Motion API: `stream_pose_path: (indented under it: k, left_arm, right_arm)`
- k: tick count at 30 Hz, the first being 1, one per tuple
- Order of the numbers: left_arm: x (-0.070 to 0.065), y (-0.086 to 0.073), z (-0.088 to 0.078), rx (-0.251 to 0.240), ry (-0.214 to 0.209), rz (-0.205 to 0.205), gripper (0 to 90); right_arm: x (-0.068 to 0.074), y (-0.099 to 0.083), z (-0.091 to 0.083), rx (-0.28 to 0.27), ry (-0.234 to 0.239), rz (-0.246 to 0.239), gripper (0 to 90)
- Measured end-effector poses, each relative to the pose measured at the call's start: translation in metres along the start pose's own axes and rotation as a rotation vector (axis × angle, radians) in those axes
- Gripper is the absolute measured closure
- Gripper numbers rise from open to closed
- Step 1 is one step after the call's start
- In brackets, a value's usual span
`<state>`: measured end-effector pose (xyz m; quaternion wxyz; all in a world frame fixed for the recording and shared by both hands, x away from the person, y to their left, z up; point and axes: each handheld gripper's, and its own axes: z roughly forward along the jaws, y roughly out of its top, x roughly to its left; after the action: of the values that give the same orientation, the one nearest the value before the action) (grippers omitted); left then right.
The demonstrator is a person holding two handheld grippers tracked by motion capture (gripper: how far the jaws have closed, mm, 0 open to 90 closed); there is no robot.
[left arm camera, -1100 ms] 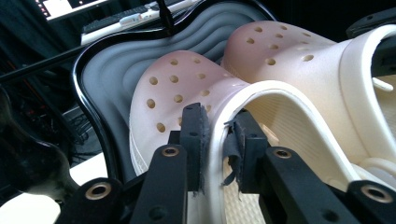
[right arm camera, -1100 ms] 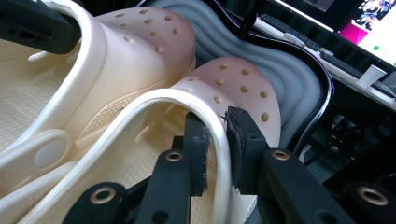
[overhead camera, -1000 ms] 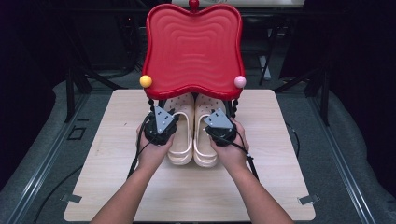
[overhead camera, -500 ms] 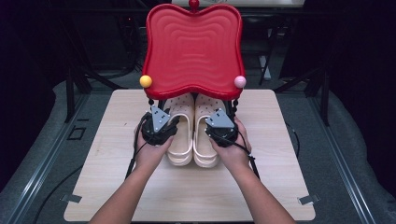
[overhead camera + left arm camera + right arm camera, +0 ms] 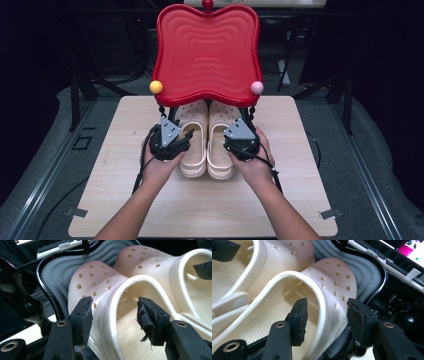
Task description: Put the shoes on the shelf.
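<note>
Two cream clogs with holes stand side by side, toes under a red wavy tray. My left gripper straddles the outer wall of the left clog. In the left gripper view its jaws have just been opening: one pad sits outside the left clog's wall and the other inside, clear of it. My right gripper straddles the outer wall of the right clog. Its jaws have also just been opening around the right clog, with a gap at both pads.
The clogs' toes rest on a grey wavy lower shelf with a black rim, beneath the red tray on a black-legged stand. A yellow ball and a pink ball mark its front corners. The wooden table has dark floor around it.
Both grippers' jaws have spread apart and let go of the clog walls. The hands and the clogs stay where they were.
</note>
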<state>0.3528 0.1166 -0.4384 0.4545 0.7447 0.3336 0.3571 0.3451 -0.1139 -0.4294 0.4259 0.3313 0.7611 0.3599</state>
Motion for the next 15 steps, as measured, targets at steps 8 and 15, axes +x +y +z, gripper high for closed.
stream_pose_path:
  k: [8,15]
  left_arm:
    - [-0.009,0.004,-0.038,-0.007,-0.047,0.001,47.8]
    - [-0.01,-0.006,-0.076,-0.01,-0.116,-0.002,47.7]
  right_arm:
    - [0.003,0.002,-0.038,-0.038,0.071,-0.002,48.5]
    - [0.012,-0.011,-0.077,-0.116,0.109,0.024,46.1]
